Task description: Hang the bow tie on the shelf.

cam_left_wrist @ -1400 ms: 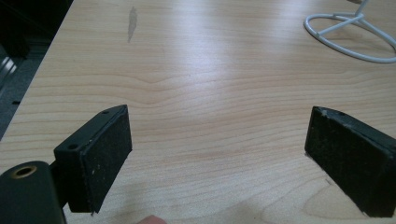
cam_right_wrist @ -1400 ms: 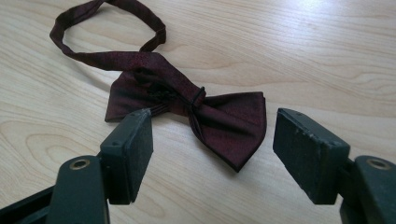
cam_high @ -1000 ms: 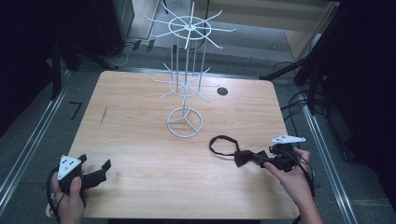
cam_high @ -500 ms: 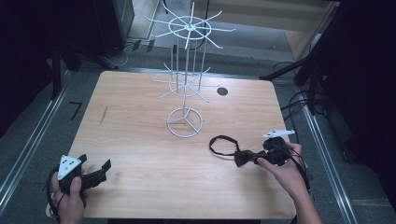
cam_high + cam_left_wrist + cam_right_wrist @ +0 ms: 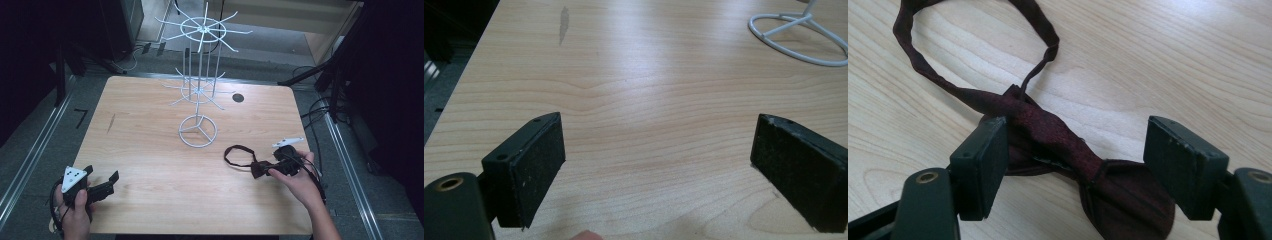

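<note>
1. Right hand-held gripper: jaws spread wide, one on each side of the bow tie; nothing is clamped. The left jaw overlaps the tie's edge; whether it touches is unclear. The right jaw stands apart from the tie.
2. Bow tie: dark red, lying flat on the counter. Its knot and one wing sit between the jaws. Its strap forms a closed loop beyond the jaws.
3. High view, right side: right hand-held gripper is held by the right hand near the counter's right edge, pointing left. The bow tie lies at its tips, with the strap looping toward the counter's middle. A grey three-cornered plate sits on top of the gripper.
4. Rack: white wire stand, upright at the counter's middle rear, with a ring base and two tiers of radiating arms. The base stands near the strap but apart from it.
5. Left hand-held gripper: held by the left hand at the near left corner, well apart from the tie. Its own view shows the jaws wide open over bare counter, with the rack's base at upper right.
6. Counter: light wood, with a dark round hole near the rear right.
</note>
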### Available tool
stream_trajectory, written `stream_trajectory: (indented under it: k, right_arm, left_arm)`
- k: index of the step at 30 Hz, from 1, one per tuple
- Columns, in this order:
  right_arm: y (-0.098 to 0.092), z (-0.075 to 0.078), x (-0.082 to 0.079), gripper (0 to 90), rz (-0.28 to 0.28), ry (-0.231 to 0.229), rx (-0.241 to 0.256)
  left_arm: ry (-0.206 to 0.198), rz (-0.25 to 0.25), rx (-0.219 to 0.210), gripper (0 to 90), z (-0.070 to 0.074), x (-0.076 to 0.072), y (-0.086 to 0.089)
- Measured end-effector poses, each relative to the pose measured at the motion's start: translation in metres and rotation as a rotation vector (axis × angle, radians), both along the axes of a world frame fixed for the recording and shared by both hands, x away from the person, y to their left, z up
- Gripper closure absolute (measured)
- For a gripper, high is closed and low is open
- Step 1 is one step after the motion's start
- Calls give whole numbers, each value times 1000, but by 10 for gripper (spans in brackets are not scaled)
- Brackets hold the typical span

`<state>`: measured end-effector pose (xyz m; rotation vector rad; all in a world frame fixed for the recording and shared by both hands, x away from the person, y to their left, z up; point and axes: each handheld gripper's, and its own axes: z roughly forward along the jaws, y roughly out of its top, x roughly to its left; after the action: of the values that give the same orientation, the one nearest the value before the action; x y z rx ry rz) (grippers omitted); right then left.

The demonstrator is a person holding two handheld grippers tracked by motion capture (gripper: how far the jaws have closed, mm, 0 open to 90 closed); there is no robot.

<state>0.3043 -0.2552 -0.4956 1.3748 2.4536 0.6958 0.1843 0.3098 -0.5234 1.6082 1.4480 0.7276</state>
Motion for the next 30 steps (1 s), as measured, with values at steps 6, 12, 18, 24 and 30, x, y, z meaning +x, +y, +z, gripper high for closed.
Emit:
stream_trajectory:
  k: [6,12,18,24,30]
  right_arm:
    - [7,-4,3,269,27,20,-26]
    - [16,-13,4,291,54,64,-67]
    - [19,-16,5,403,54,74,-79]
    - [19,-16,5,509,65,84,-72]
    - [17,-17,4,669,78,108,-27]
  left_arm:
    - [1,-2,-1,80,0,0,0]
    - [1,-4,0,80,0,0,0]
    - [1,-5,1,80,0,0,0]
    - [3,-5,2,80,0,0,0]
    - [6,-5,2,80,0,0,0]
